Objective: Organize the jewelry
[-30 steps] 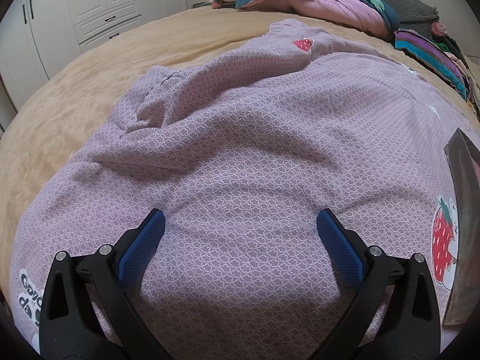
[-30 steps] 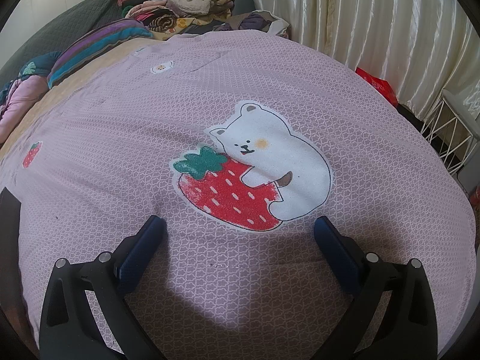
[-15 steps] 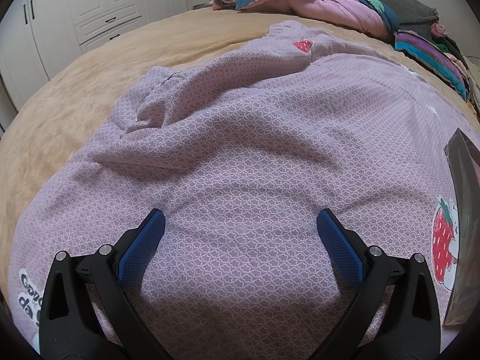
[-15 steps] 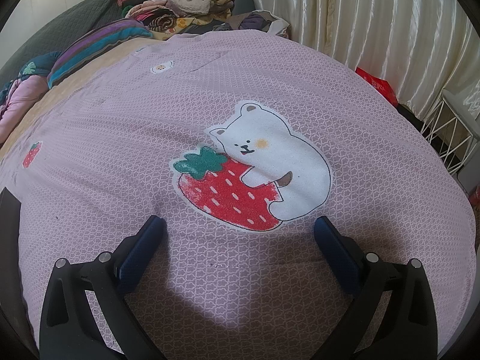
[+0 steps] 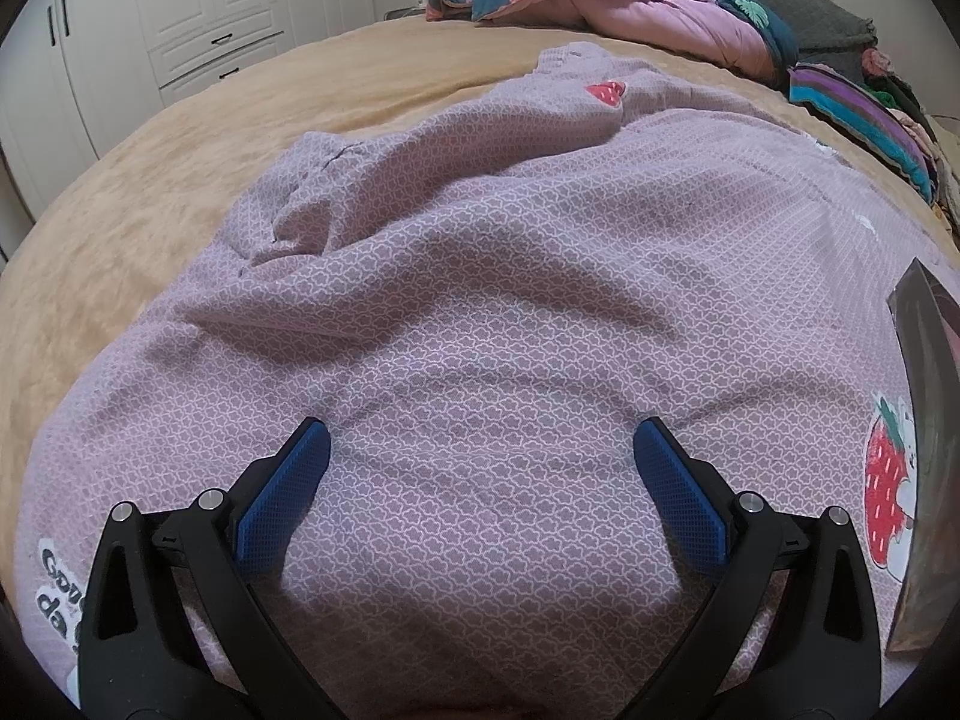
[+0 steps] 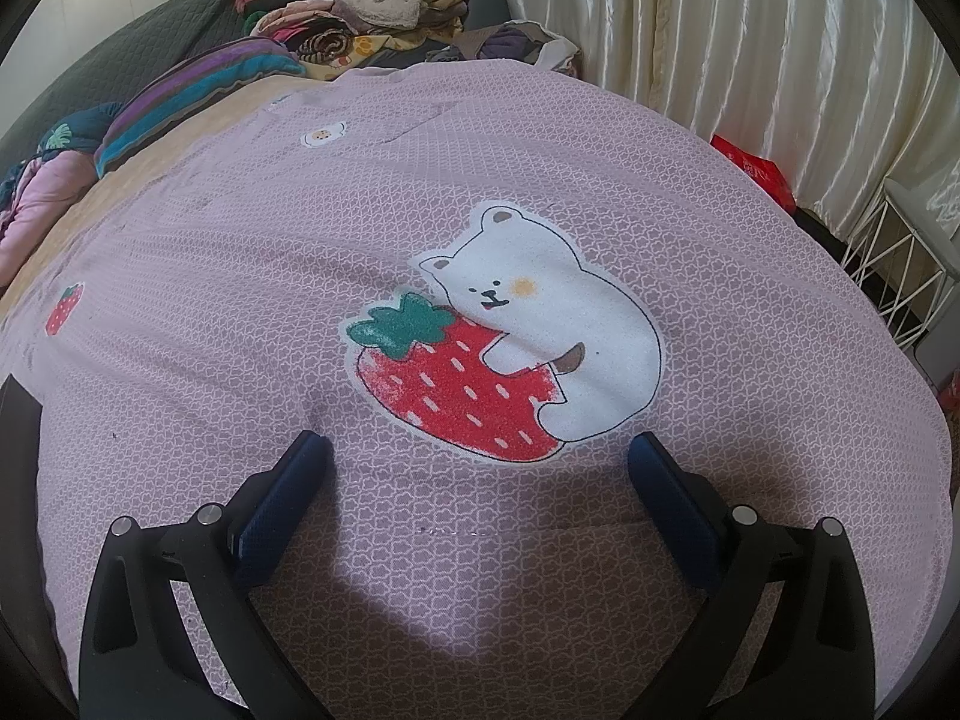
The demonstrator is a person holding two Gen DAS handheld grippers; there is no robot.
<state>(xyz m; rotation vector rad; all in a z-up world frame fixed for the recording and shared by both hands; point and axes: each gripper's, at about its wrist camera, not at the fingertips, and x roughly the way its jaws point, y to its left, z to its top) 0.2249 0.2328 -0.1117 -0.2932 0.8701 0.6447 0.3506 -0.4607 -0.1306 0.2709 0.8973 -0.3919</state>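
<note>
Both grippers' fingers spread wide, empty, over pink blanket (image 6: 240, 276); jewelry unseen.

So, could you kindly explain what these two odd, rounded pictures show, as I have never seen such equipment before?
Each picture comes from a fisheye camera fixed on a hand-held gripper that a person carries, looking forward along its two blue-padded fingers. The left hand-held gripper and the right hand-held gripper are both open and hold nothing. Below them lies a pinkish-purple patterned blanket spread over a tan bed cover. The right view shows its print of a white bear hugging a strawberry, with curtains behind. The left view shows white cupboards. No jewelry is visible in either picture.
</note>
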